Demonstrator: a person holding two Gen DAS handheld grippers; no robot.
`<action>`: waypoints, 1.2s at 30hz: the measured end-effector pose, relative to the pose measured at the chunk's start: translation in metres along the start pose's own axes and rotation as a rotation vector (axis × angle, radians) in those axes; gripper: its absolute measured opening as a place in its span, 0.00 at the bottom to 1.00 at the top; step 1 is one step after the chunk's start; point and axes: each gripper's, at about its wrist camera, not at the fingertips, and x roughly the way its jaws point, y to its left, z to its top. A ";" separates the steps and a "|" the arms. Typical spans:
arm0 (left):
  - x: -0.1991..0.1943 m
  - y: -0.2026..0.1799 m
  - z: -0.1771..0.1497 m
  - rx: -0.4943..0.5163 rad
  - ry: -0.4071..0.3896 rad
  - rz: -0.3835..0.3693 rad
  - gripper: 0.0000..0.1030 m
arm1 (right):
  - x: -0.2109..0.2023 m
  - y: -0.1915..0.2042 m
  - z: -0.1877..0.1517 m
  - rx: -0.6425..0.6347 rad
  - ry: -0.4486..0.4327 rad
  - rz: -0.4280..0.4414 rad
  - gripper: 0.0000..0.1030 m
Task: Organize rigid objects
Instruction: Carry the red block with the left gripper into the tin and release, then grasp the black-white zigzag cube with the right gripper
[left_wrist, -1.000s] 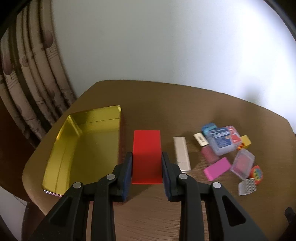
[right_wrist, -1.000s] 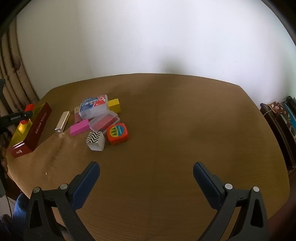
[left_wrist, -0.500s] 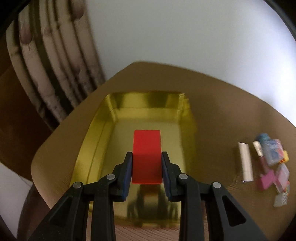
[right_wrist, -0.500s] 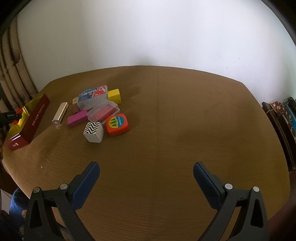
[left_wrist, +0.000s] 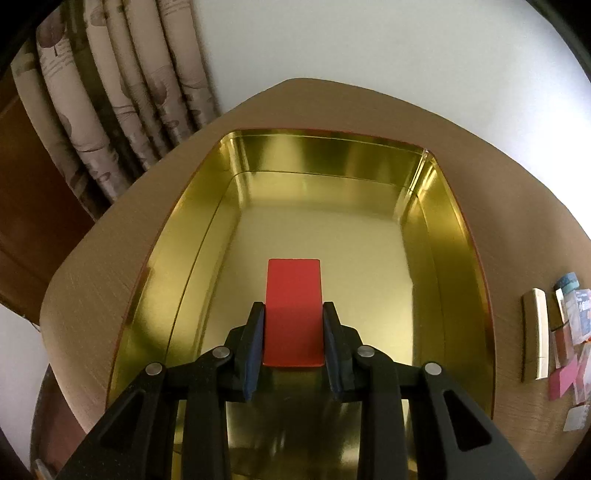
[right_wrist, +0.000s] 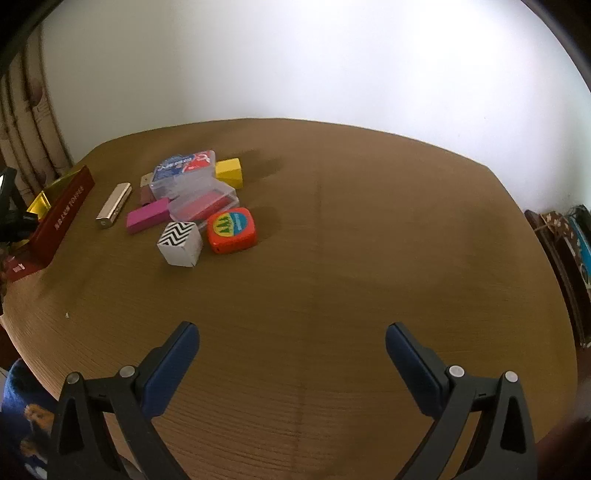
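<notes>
My left gripper (left_wrist: 293, 314) is shut on a flat red block (left_wrist: 293, 295) and holds it over the inside of a gold-lined tin box (left_wrist: 321, 170), near its front half. The box shows its red outer wall in the right wrist view (right_wrist: 62, 218) at the far left. My right gripper (right_wrist: 291, 336) is open and empty above bare table, well in front of a cluster of small items: a zigzag-patterned cube (right_wrist: 181, 243), an orange tape measure (right_wrist: 232, 229), a pink block (right_wrist: 147, 219), clear plastic cases (right_wrist: 184, 171), a yellow block (right_wrist: 229, 171) and a silver bar (right_wrist: 113, 206).
The round wooden table (right_wrist: 369, 240) ends close behind the box. Curtains (left_wrist: 110, 92) hang at the left beyond the table edge. The cluster lies just right of the box in the left wrist view, with the silver bar (left_wrist: 533, 334) nearest. Furniture (right_wrist: 565, 236) stands at the far right.
My left gripper has carried the red block leftward from the table to over the box and lower into it. My right gripper has moved slightly closer to the cluster.
</notes>
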 end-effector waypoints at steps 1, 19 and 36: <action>0.000 -0.001 0.000 0.003 -0.013 -0.001 0.31 | 0.000 0.002 0.000 -0.010 -0.009 0.004 1.00; -0.153 0.004 -0.127 0.091 -0.282 -0.255 0.91 | 0.014 0.095 0.032 -0.060 -0.146 0.076 1.00; -0.158 0.010 -0.150 0.021 -0.283 -0.337 0.90 | 0.069 0.104 0.048 -0.048 -0.009 0.052 0.30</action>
